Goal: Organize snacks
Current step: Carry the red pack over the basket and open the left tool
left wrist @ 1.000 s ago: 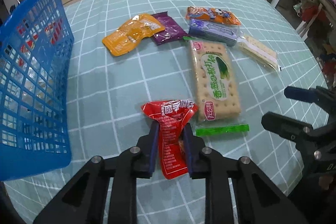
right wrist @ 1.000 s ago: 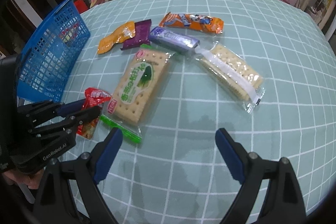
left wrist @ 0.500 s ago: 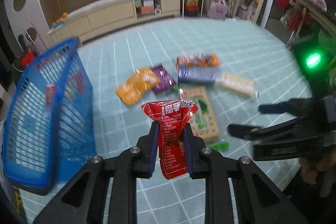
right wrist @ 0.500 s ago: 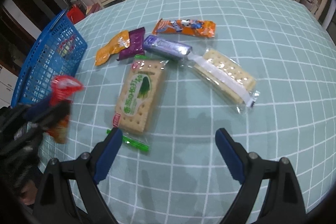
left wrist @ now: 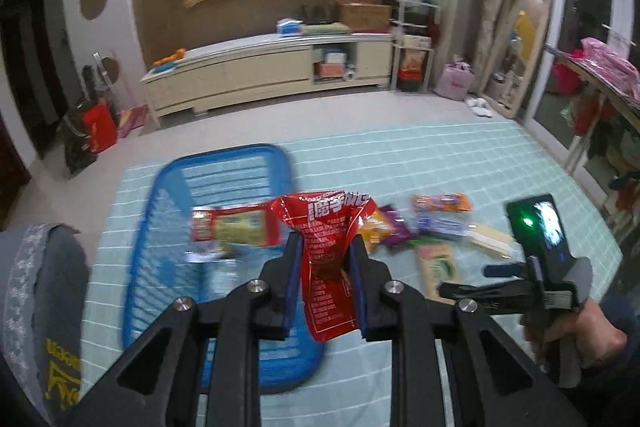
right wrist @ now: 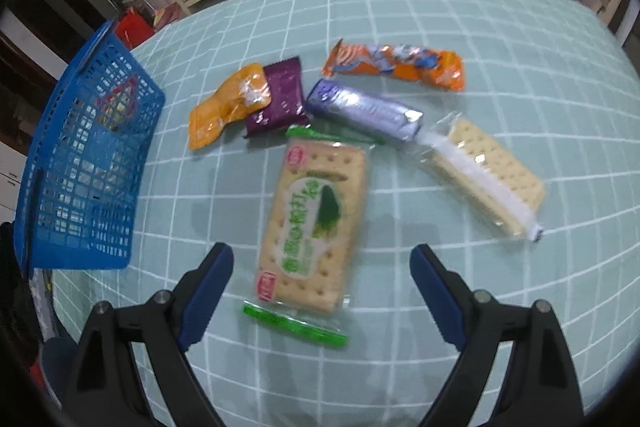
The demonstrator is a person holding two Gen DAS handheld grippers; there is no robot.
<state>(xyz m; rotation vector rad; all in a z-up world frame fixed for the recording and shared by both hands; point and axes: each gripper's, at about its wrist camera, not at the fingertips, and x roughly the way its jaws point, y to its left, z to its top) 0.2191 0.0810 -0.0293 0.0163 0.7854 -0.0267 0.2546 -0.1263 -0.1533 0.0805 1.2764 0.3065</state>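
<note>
Left tool [left wrist: 325,279] pinches the red snack packet [left wrist: 326,259] and has lifted it off the table [right wrist: 480,27], now above the blue basket [left wrist: 224,167]: drop looks next. Right tool [right wrist: 322,291], spread wide, hovers over the green cracker pack [right wrist: 316,215].

I see my right gripper [right wrist: 322,287] with its two blue-tipped fingers [right wrist: 206,285] wide apart, holding nothing, above the green checked tablecloth [right wrist: 500,39]. Between the fingers lies the near end of a green cracker pack [right wrist: 316,223]. To the right of it lies a clear pack of pale crackers [right wrist: 484,175]. Farther away, a silver-purple bar [right wrist: 364,109] lies just beyond the green pack, and an orange wrapper [right wrist: 396,65] beyond that. At the far left, a yellow-orange packet [right wrist: 226,105] touches a dark purple packet [right wrist: 278,97]. A blue basket [right wrist: 86,163] stands at the left edge of the table.
</note>
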